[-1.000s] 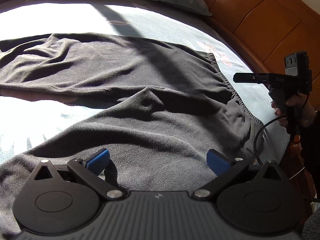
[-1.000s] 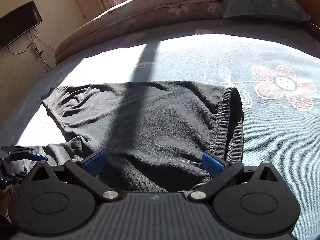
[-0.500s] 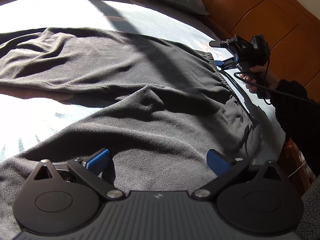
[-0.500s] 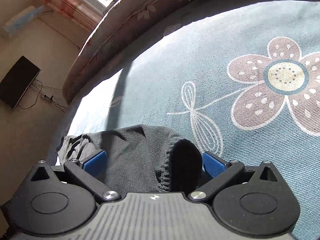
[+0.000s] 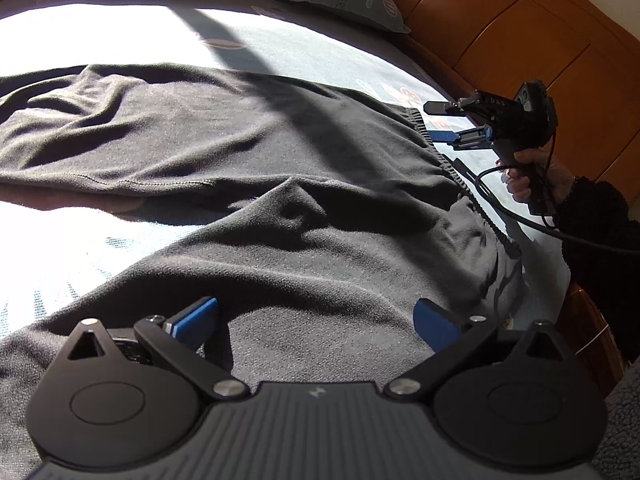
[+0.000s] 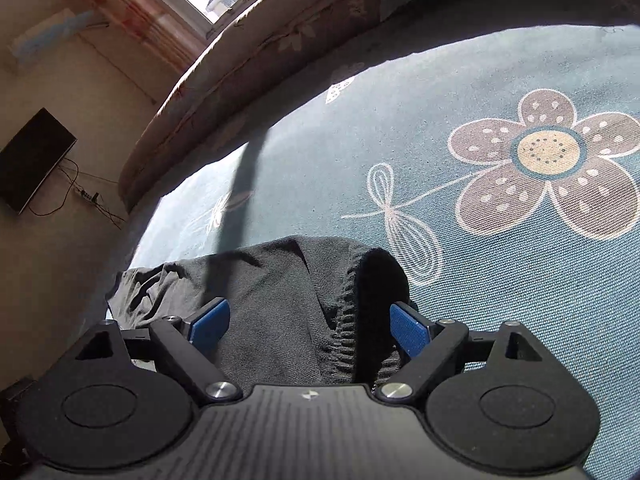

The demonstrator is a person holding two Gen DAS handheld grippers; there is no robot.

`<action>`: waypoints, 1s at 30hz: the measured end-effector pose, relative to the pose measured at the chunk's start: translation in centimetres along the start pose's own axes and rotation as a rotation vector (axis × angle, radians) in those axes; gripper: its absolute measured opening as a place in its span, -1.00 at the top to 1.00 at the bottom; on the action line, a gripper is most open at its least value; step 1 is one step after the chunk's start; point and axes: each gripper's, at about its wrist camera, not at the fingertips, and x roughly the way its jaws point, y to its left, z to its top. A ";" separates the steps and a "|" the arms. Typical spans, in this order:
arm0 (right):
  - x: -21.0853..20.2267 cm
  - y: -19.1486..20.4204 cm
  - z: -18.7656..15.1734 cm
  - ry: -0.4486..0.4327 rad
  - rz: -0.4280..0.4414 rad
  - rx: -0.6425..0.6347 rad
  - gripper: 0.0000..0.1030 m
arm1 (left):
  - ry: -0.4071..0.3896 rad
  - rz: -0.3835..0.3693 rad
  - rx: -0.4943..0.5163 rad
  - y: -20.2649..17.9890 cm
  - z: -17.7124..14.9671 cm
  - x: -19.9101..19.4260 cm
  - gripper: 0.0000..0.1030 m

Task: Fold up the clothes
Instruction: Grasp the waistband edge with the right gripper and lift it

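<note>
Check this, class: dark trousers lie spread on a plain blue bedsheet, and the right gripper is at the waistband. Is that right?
Not quite. The bedsheet is not plain; the right wrist view shows flowers printed on it. The trousers, right gripper and waistband are as stated.

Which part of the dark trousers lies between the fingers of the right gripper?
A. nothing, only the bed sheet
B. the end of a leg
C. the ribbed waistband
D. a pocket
C: in the right wrist view the ribbed waistband of the trousers bulges up between the blue pads of the right gripper, whose jaws are closing, not yet pressing it.
</note>
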 end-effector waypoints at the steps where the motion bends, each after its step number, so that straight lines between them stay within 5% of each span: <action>1: 0.3 -0.5 -0.1 -0.003 0.008 0.019 -0.49 | 0.000 0.002 0.004 -0.1 0.0 0.0 -0.99; 3: 0.4 -1.2 -0.1 -0.015 0.032 0.037 -0.14 | -0.001 0.006 0.011 -0.2 0.0 0.0 -0.99; 7: 1.1 -1.0 -0.5 0.009 0.029 0.014 -0.03 | -0.006 0.009 0.021 -0.2 -0.1 0.1 -0.99; 10: 1.3 -0.9 -0.9 -0.004 0.060 0.021 -0.34 | -0.008 0.012 0.024 -0.2 -0.2 0.1 -0.99; 12: 1.5 -0.6 -1.3 -0.034 0.098 0.027 -0.78 | -0.008 0.012 0.026 -0.2 -0.2 0.1 -0.99; 14: 1.7 -0.3 -1.7 -0.063 0.137 0.034 -1.00 | -0.008 0.011 0.025 -0.2 -0.2 0.0 -0.99; 19: 2.3 0.5 -2.3 -0.133 0.122 0.072 -1.00 | -0.010 0.011 0.026 -0.2 -0.2 0.0 -0.99; 24: 1.9 -0.1 -2.4 -0.144 0.194 0.105 -1.00 | -0.009 0.013 0.030 -0.3 -0.1 0.0 -0.99; 30: 0.1 0.3 -3.4 -0.051 0.186 0.182 -1.00 | -0.020 0.012 0.031 -0.2 -0.3 0.0 -0.99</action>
